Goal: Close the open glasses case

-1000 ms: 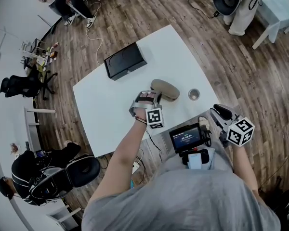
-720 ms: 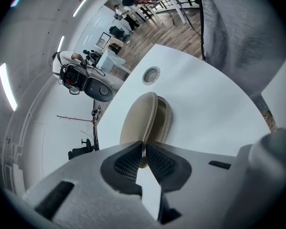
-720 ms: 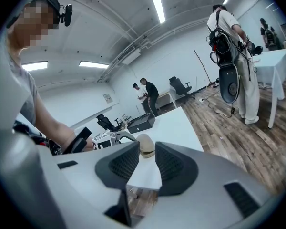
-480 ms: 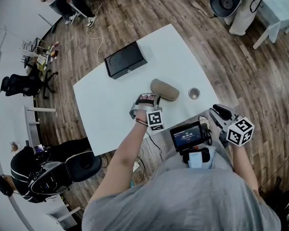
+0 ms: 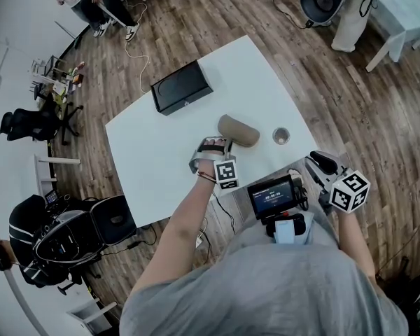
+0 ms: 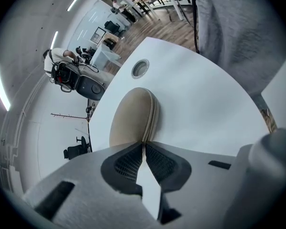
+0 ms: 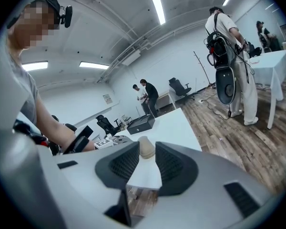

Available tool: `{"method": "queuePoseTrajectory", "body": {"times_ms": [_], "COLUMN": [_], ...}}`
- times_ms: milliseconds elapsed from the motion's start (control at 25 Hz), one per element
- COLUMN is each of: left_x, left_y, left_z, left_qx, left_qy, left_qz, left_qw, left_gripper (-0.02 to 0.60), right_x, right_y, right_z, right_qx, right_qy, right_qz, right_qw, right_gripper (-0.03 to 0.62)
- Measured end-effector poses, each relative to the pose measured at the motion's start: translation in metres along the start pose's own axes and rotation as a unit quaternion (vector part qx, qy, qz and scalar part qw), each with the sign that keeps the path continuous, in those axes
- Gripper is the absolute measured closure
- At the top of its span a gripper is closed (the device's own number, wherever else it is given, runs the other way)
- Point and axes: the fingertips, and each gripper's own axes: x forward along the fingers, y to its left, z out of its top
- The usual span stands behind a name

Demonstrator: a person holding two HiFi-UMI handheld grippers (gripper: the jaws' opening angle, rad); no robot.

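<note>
The beige glasses case [image 5: 239, 130] lies shut on the white table [image 5: 161, 166], its two halves meeting along a seam. In the left gripper view the case [image 6: 132, 118] sits just past my left gripper [image 6: 144, 146], whose jaw tips touch each other with nothing between them. In the head view my left gripper [image 5: 222, 143] is at the case's near end. My right gripper [image 5: 312, 161] hangs off the table's near right corner, far from the case. In the right gripper view its jaws [image 7: 147, 151] stand a little apart and empty, with the case [image 7: 146, 147] in the distance between them.
A black box [image 5: 182, 87] lies at the table's far left. A small round grommet [image 5: 281, 136] is set in the table right of the case. A screen device [image 5: 271, 197] hangs at my chest. People stand around on the wooden floor.
The grippers and the case have barely moved. A person with a backpack at the lower left of the head view has shifted further left.
</note>
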Motion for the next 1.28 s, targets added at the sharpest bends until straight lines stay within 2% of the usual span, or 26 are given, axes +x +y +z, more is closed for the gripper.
{"method": "queuePoseTrajectory", "body": {"times_ms": [160,360,640,1000,1280], "left_x": [0.002,0.011,0.032,0.043,0.040], "left_y": [0.003,0.004,0.022,0.038,0.038], "left_z": [0.002,0.004,0.025,0.048,0.051], "left_qx": [-0.029,-0.071,-0.115,-0.131,-0.122], "left_qy": [-0.003,0.018,0.040,0.047,0.043], "left_qz": [0.001,0.006,0.014,0.015,0.017], "left_qw": [0.9996,0.9973,0.9924,0.9902,0.9915], "left_gripper": [0.546,0.548,0.548,0.548,0.548], "right_x": [-0.001,-0.003,-0.003,-0.012,-0.011], "right_y": [-0.002,-0.003,-0.019,-0.021,0.000], "right_z": [-0.001,-0.003,0.001,0.002,-0.002], "right_qx": [0.001,0.002,0.002,0.004,-0.046], "right_qy": [0.000,-0.001,-0.005,-0.017,0.004], "right_qz": [-0.003,-0.007,-0.019,-0.032,0.002], "right_qw": [1.000,1.000,1.000,0.999,0.999], "right_gripper": [0.511,0.511,0.511,0.511,0.515]}}
